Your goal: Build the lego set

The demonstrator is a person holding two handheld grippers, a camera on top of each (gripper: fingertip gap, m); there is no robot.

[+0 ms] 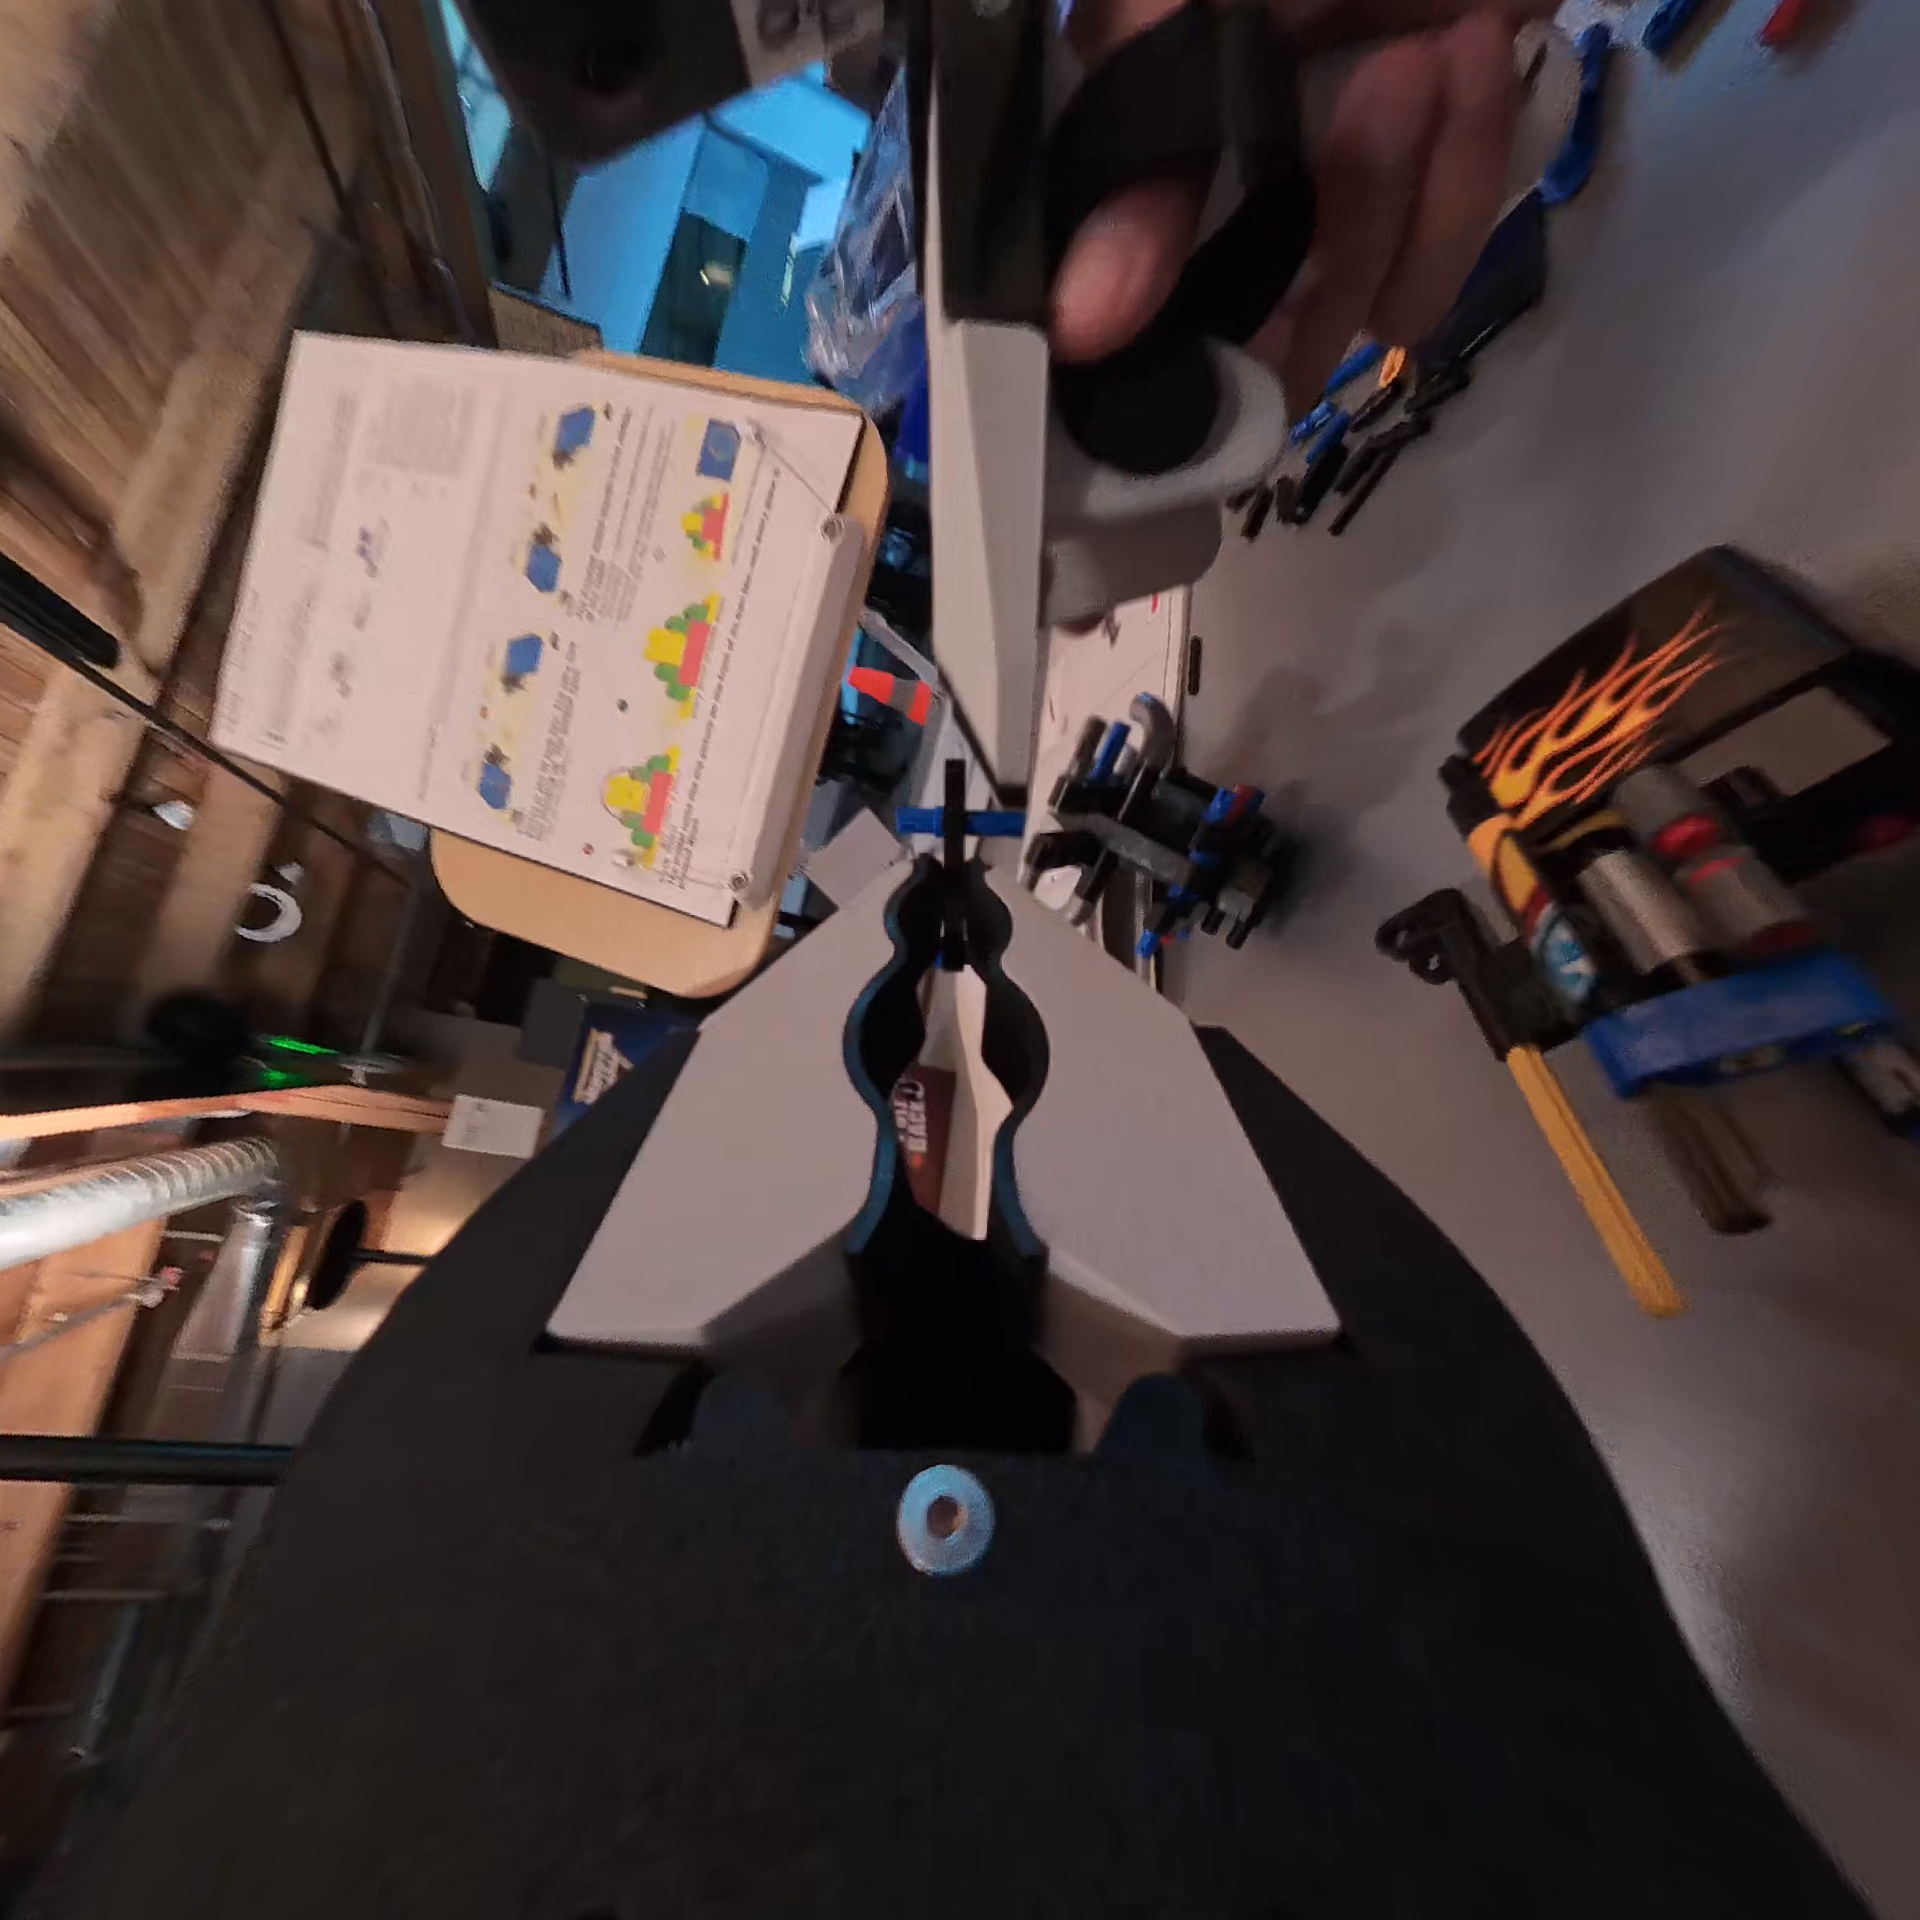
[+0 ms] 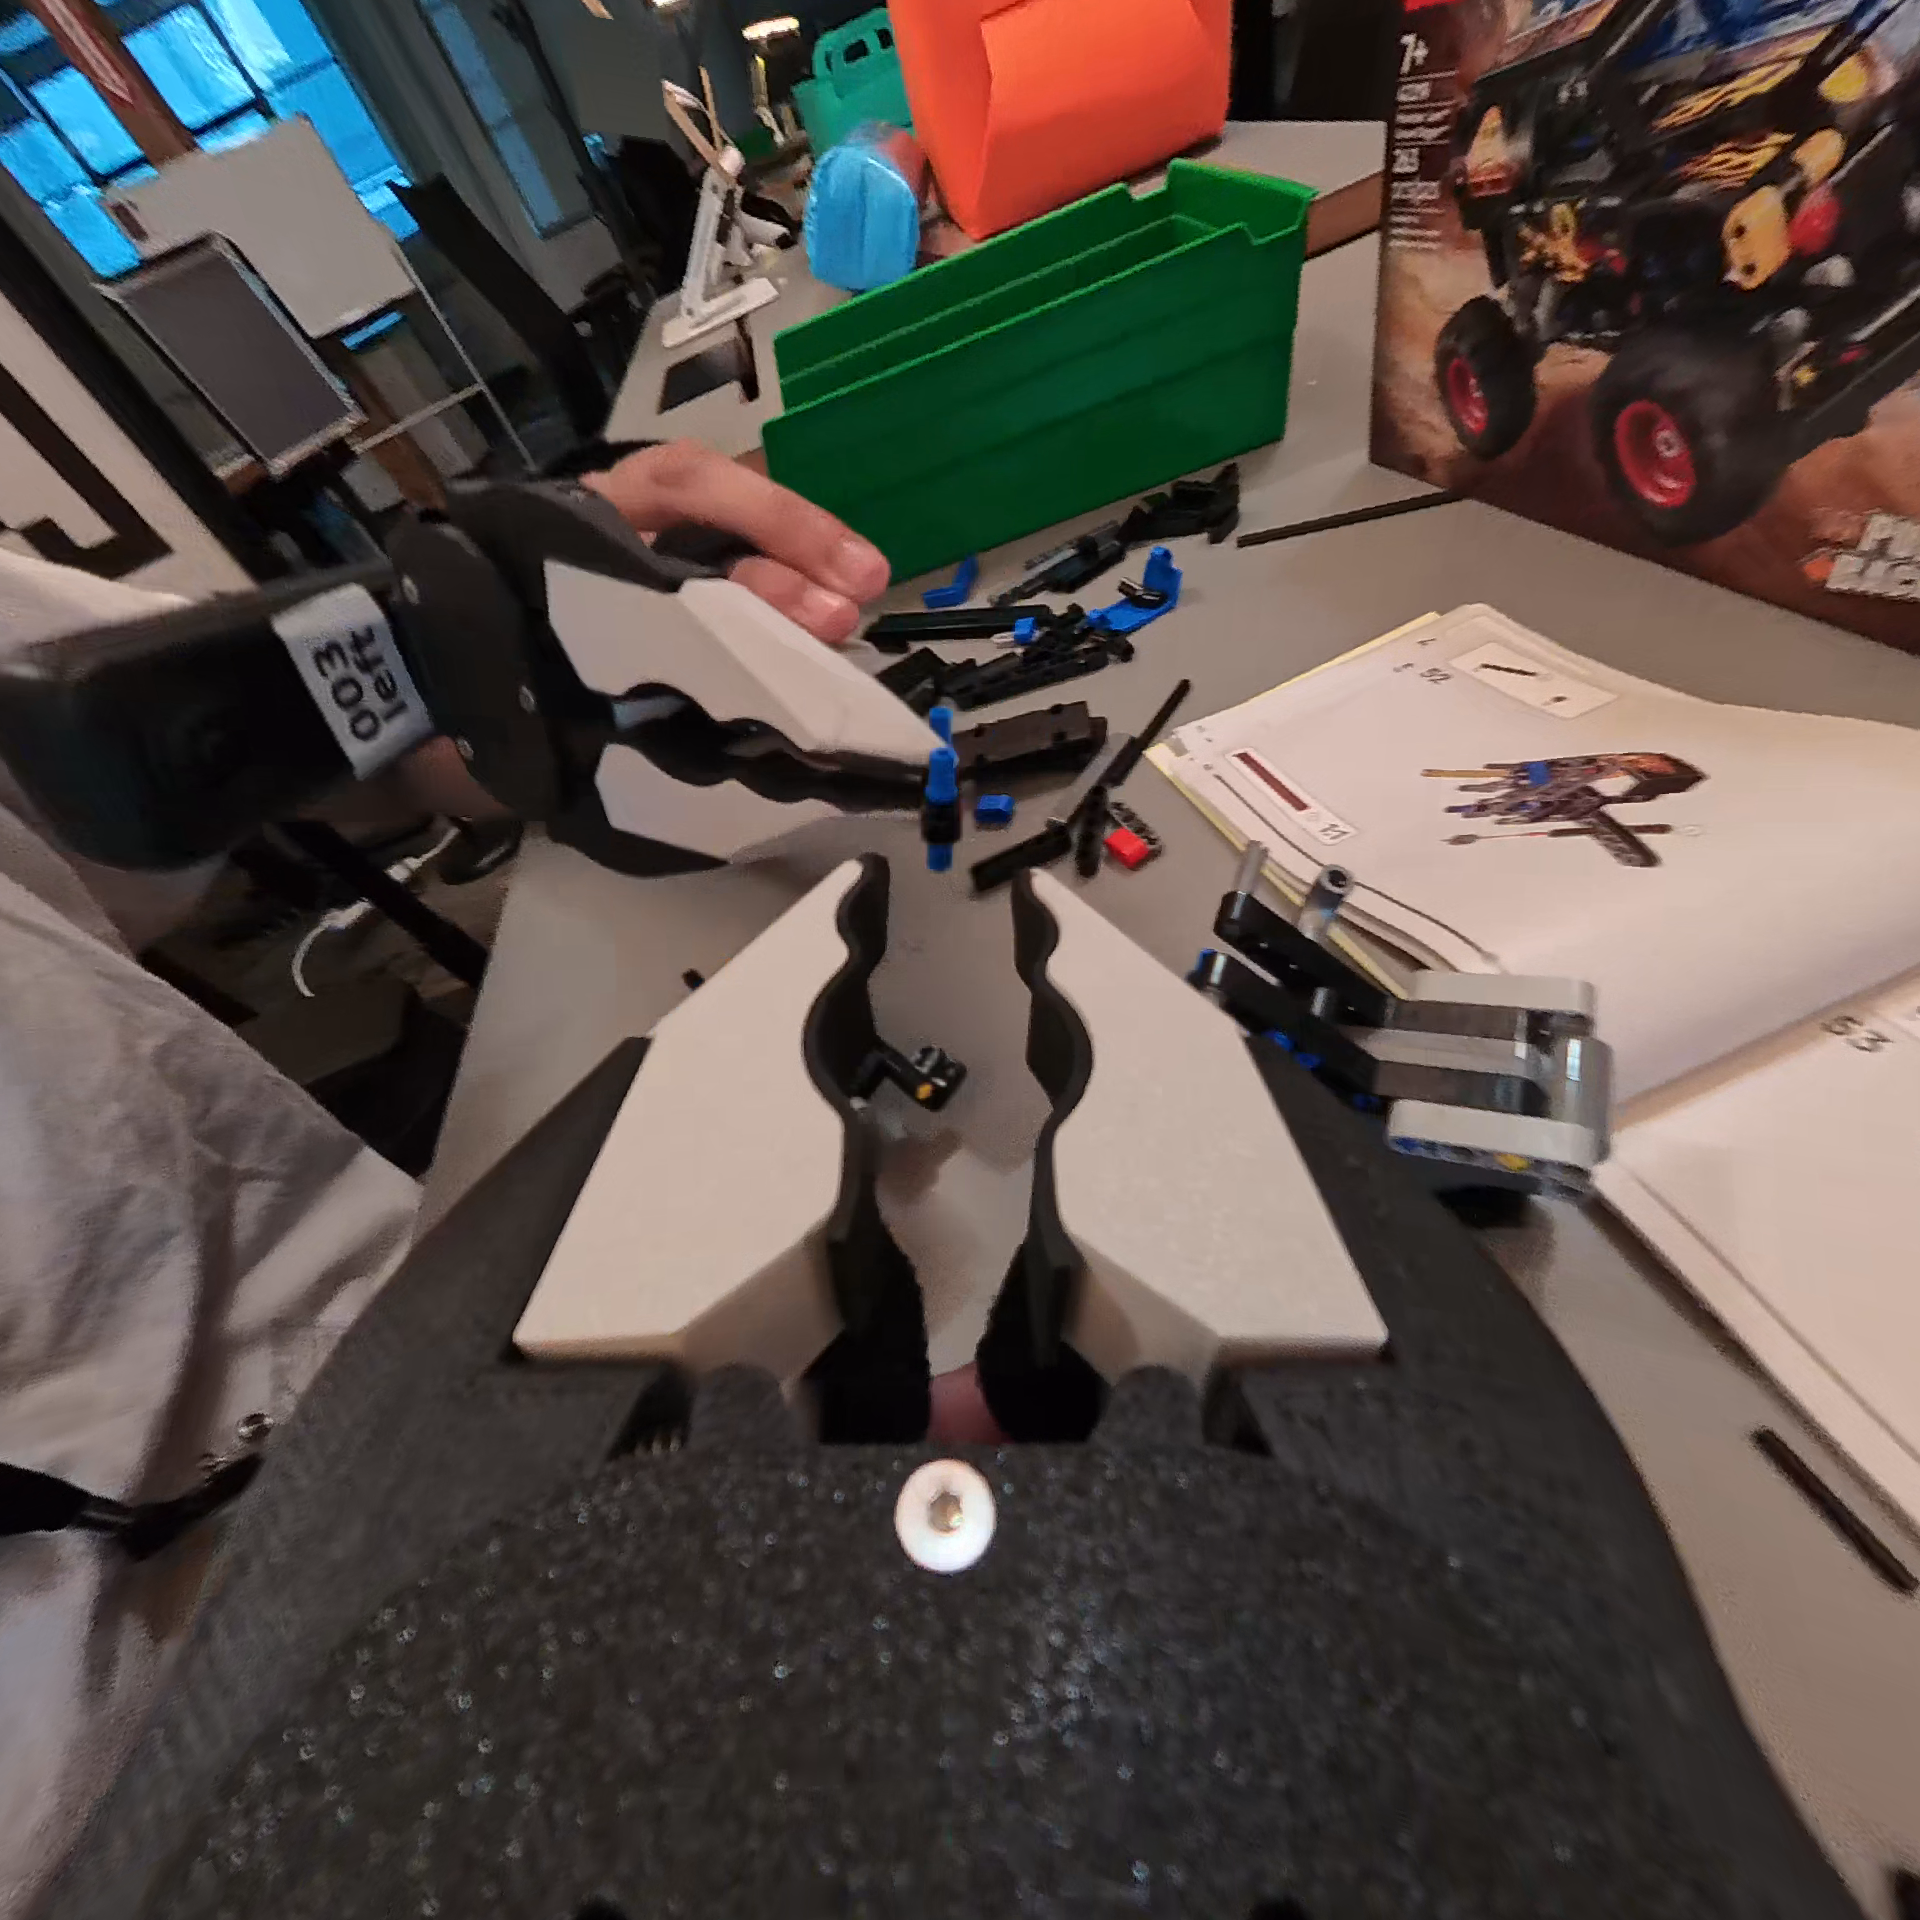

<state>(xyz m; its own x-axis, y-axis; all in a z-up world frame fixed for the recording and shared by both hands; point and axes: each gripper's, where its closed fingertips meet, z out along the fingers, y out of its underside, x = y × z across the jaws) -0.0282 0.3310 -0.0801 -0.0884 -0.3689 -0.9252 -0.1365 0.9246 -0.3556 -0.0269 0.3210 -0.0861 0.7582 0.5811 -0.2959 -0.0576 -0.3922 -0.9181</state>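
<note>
A blue-and-black pin piece point(image 2: 940, 805) is clamped at the tips of the left gripper point(image 2: 914, 774), held above the grey table point(image 2: 1351, 561), its long axis upright. The right gripper point(image 2: 951, 894), jaws apart and empty, is seen just below it. Loose parts point(image 2: 1029, 644), an open instruction booklet point(image 2: 1558, 790) and a green bin point(image 2: 1039, 384) are spread beyond.

Green bin point(image 2: 1039, 384), orange bag point(image 2: 1049, 94), clipboard point(image 1: 582, 623) behind.
</note>
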